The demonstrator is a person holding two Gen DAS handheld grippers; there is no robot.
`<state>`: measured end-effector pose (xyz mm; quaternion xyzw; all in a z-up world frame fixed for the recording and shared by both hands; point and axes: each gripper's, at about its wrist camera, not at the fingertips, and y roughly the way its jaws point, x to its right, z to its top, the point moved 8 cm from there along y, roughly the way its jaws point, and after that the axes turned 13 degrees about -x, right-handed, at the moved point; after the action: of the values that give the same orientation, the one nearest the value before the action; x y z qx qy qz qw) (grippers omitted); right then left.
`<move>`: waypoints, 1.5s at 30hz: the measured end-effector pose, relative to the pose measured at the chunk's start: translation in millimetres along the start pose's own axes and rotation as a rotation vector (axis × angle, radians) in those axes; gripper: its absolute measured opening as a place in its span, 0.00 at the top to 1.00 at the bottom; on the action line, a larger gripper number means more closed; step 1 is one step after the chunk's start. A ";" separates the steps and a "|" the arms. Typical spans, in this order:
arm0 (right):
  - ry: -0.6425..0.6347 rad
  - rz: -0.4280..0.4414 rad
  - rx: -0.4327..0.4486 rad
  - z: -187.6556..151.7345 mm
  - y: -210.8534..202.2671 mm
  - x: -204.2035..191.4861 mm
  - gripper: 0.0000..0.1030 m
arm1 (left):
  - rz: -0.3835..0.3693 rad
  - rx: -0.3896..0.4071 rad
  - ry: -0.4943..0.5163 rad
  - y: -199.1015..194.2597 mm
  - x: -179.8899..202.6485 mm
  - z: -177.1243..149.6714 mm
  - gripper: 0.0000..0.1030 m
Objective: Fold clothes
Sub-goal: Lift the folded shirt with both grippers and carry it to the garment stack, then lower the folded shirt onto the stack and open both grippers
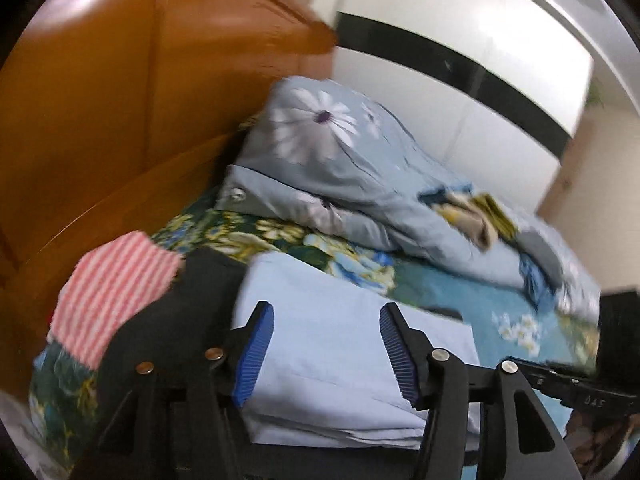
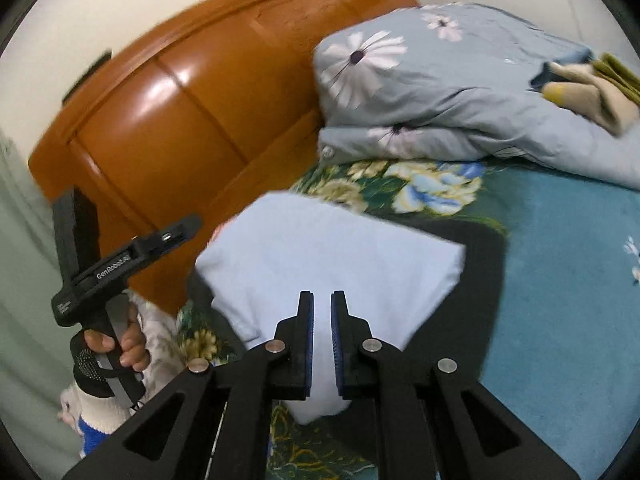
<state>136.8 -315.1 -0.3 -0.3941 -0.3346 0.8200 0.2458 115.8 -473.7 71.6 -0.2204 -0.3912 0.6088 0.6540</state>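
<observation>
The light blue garment (image 2: 320,252) is already a neat folded rectangle, lying on a black garment (image 2: 484,280) spread over the floral bedsheet (image 2: 560,280), close to the bed's headboard-side edge. So the folding of this piece looks basically done to me, and it's now more about tidying or setting it aside.

The right gripper (image 2: 321,344) sits right over the near corner of the blue piece, jaws nearly together with just a thin slit between the pads. Can't tell if any cloth is actually pinched in there. The left gripper (image 1: 327,356) has its jaws spread wide over the same folded stack, holding nothing.

Just left of the blue piece a red-and-white striped cloth (image 1: 112,280) lies by the wooden headboard (image 1: 120,120). Farther back, a daisy-print duvet (image 1: 340,168) is bunched up along the far edge with some yellowish clothes (image 1: 476,216) on it.

Next move, I'd guess: lift the blue stack off cleanly, both sides supported so the layers don't slide open, then start on the black one underneath.
</observation>
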 end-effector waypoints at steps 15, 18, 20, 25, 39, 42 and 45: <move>-0.099 -0.092 -0.095 -63.2 52.4 0.2 0.94 | 0.169 -0.084 -0.009 54.4 -8.0 -79.2 0.42; -0.110 -0.117 -0.095 -64.2 53.1 -0.9 0.95 | 0.149 -0.081 -0.024 59.1 -9.5 -78.7 0.41; -0.110 -0.127 -0.087 -65.6 49.9 -2.6 0.95 | 0.139 -0.088 -0.034 60.1 -9.3 -75.7 0.42; -0.120 -0.164 -0.046 -72.3 36.7 -11.4 0.93 | 0.145 -0.069 0.005 35.3 7.6 -78.1 0.37; -0.069 -0.210 -0.036 -130.5 52.5 -22.8 0.92 | 0.055 -0.059 0.106 24.9 39.1 -135.9 0.00; -0.052 -0.248 -0.052 -138.0 62.8 -16.8 0.92 | 0.062 -0.061 0.082 32.1 35.2 -145.4 0.00; -0.030 -0.278 -0.066 -144.9 70.2 -8.9 0.92 | 0.065 -0.071 0.020 41.1 24.5 -153.6 0.00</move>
<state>249.6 -315.6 -115.6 -0.3394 -0.4164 0.7725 0.3387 208.9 -414.4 -45.5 -0.2619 -0.3987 0.6133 0.6295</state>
